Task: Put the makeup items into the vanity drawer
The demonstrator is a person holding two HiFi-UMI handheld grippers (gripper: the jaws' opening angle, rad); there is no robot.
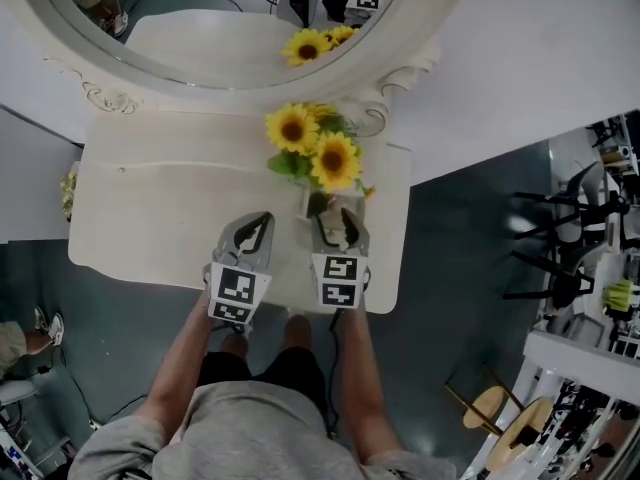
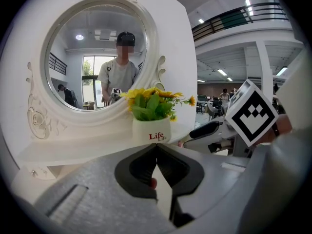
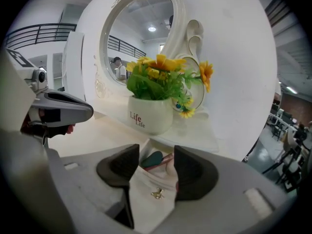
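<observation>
A small white drawer (image 3: 152, 182) with a gold knob (image 3: 157, 194) stands pulled out at the vanity's front, just before the flower pot. Inside it lie a teal makeup item (image 3: 152, 158) and a pink stick (image 3: 167, 159). My right gripper (image 3: 157, 156) is open, its jaws standing either side of the drawer with nothing pressed between them. From the head view it (image 1: 337, 218) sits over the drawer (image 1: 322, 205). My left gripper (image 1: 258, 220) hovers beside it over the vanity top (image 1: 170, 208), shut and empty (image 2: 156, 147).
A white pot of sunflowers (image 1: 315, 153) marked "Life" (image 2: 152, 130) stands right behind the drawer, in front of the oval mirror (image 1: 220, 18). Racks of equipment (image 1: 590, 298) and a wooden stool (image 1: 500, 408) stand on the floor at the right.
</observation>
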